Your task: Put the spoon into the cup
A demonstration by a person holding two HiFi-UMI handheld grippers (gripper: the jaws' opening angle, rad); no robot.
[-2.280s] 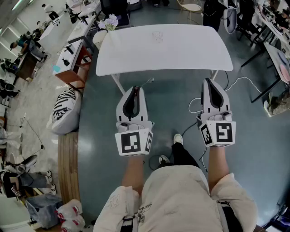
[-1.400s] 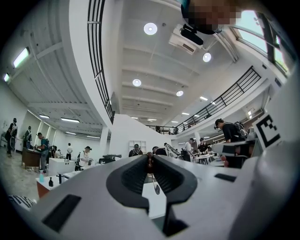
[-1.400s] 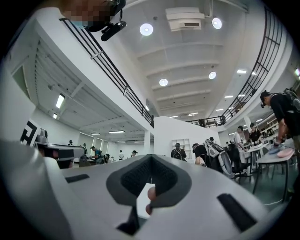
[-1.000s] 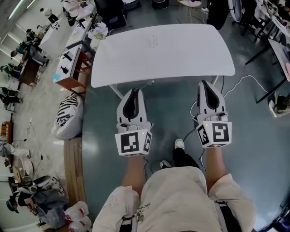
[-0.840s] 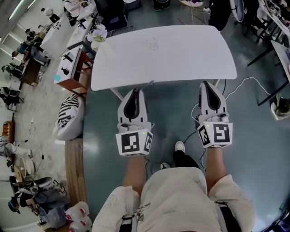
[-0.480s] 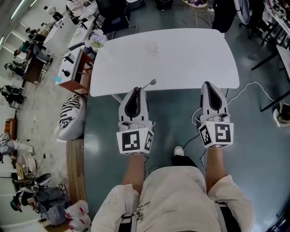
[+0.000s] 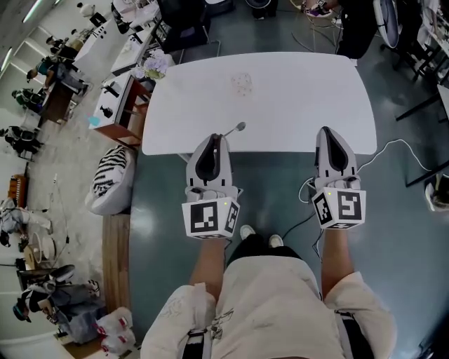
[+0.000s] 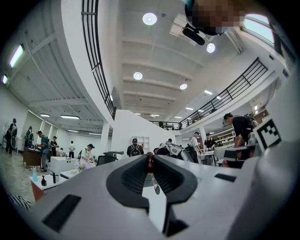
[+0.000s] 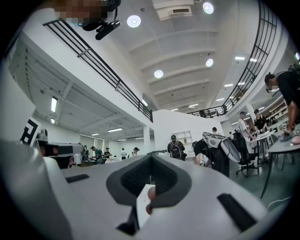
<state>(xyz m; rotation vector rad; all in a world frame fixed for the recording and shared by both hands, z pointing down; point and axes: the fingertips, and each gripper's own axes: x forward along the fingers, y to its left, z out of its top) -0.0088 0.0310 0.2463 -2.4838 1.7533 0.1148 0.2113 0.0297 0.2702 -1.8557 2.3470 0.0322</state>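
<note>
My left gripper (image 7: 214,138) is shut on the thin handle of a metal spoon (image 7: 236,129). The spoon's bowl pokes forward and right over the near edge of the white table (image 7: 302,98). In the left gripper view the spoon (image 8: 155,188) hangs just past the closed tips of the left gripper (image 8: 150,161). A small clear cup (image 7: 242,84) stands upright on the table, beyond the spoon. My right gripper (image 7: 327,131) hovers at the table's near edge with its jaws together and nothing in them; the right gripper (image 9: 151,157) shows its tips meeting.
A dark chair (image 7: 184,21) stands behind the table, and flowers (image 7: 153,65) sit at its far left corner. Left of it are a low stand (image 7: 116,98), a striped cushion (image 7: 109,179) and a wooden bench (image 7: 116,259). A white cable (image 7: 393,144) lies on the floor at right.
The person has walked up to the table, which now sits lower and nearer in the head view. Both grippers have reached its near edge. The spoon stays in the left gripper.
</note>
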